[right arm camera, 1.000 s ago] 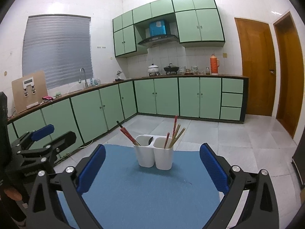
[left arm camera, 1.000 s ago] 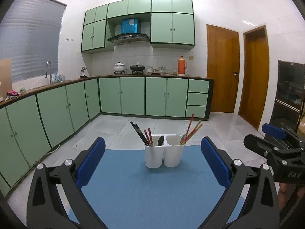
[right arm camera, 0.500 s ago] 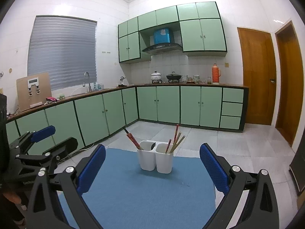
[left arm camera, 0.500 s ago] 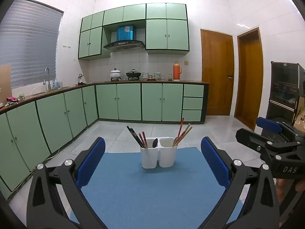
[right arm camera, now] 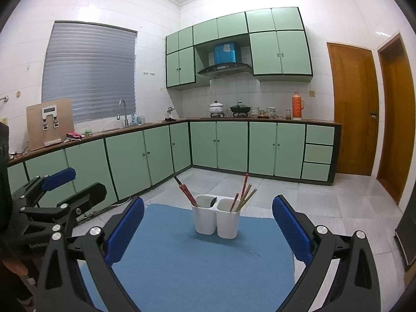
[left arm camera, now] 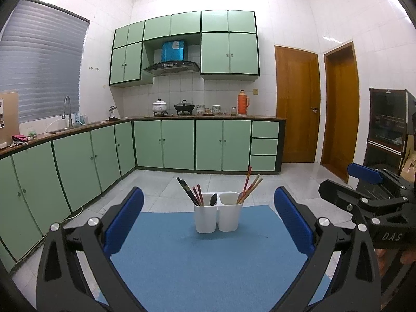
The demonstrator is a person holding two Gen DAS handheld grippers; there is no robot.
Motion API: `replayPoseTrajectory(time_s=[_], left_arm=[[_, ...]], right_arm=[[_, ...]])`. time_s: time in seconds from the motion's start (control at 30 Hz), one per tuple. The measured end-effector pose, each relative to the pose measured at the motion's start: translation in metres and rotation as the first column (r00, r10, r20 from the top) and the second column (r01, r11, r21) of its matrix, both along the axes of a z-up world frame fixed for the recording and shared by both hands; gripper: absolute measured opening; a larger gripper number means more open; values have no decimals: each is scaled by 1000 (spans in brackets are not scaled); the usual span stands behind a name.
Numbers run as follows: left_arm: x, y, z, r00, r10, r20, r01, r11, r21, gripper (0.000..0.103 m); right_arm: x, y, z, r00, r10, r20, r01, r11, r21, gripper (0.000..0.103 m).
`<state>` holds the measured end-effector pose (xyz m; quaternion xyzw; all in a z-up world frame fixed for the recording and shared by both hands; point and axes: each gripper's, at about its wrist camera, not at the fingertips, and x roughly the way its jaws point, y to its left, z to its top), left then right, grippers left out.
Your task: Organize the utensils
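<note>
A white two-cup utensil holder [left arm camera: 218, 215] [right arm camera: 216, 216] stands on a blue mat [left arm camera: 208, 260] [right arm camera: 197, 262]. Its left cup holds dark and red chopsticks [left arm camera: 191, 192] and a black spoon [left arm camera: 213, 199]. Its right cup holds red and pale wooden chopsticks [left arm camera: 249, 188] [right arm camera: 244, 193]. My left gripper [left arm camera: 208, 223] is open and empty, well short of the holder. My right gripper [right arm camera: 208, 226] is also open and empty, facing the holder from the same distance. Each gripper shows at the edge of the other's view.
The mat covers a small table with its far edge just behind the holder. Beyond lie a tiled floor, green base cabinets [left arm camera: 182, 143], a worktop with pots and an orange flask [left arm camera: 243, 103], and two wooden doors [left arm camera: 296, 104]. A dark cabinet [left arm camera: 387, 130] stands on the right.
Both grippers have tilted upward and drawn back a little, so the holder sits lower and smaller in both views. Neither gripper has changed its opening.
</note>
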<state>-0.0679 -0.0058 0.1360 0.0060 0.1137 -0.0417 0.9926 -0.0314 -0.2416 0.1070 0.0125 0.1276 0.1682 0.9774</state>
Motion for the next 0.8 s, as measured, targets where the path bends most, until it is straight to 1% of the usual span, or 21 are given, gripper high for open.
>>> replayPoseTrajectory(time_s=[0.8], left_arm=[[-3, 1, 1, 1000, 1, -1, -1, 1000, -1, 97]], right_arm=[[-2, 0, -2, 1000, 2, 1, -2, 1000, -2, 97]])
